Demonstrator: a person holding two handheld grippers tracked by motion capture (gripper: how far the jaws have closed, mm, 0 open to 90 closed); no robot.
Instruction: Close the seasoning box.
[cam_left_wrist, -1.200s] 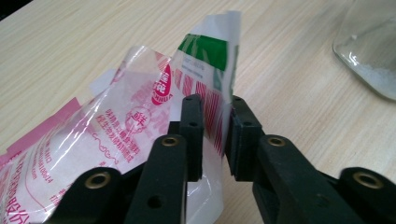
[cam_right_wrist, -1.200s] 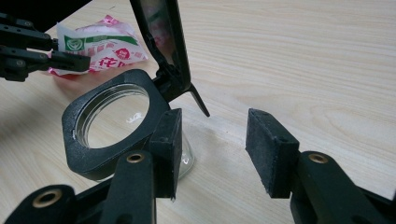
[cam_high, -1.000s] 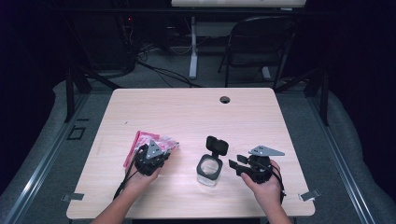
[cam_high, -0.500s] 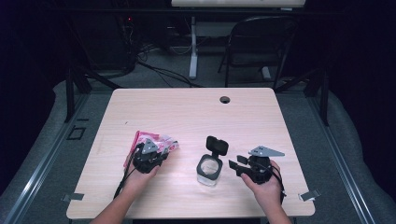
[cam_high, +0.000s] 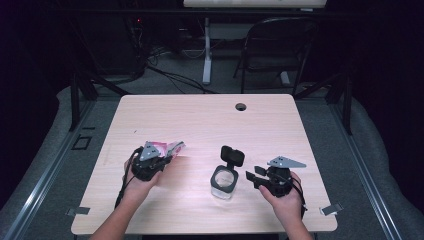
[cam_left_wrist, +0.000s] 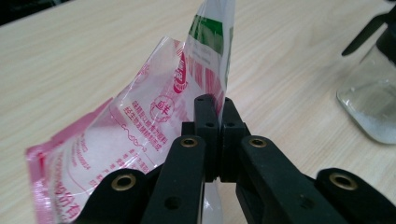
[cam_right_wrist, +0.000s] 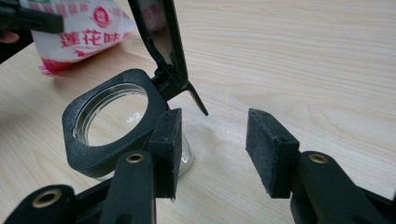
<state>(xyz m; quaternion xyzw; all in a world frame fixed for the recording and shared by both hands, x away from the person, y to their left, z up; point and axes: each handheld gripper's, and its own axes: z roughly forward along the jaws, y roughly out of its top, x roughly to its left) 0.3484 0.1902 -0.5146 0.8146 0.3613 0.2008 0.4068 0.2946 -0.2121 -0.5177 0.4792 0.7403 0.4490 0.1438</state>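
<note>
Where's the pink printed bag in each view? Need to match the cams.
High view: pink printed bag left of centre on the table, pinched in the left claw.
Left gripper view: centre-left, rising from the shut jaws.
Right gripper view: top-left corner, behind the jar.
Shared landmark: glass jar with its open black flip lid.

Tabletop (cam_high: 200, 120) lit bright, bkgd dark; close-ups slightly soft.
</note>
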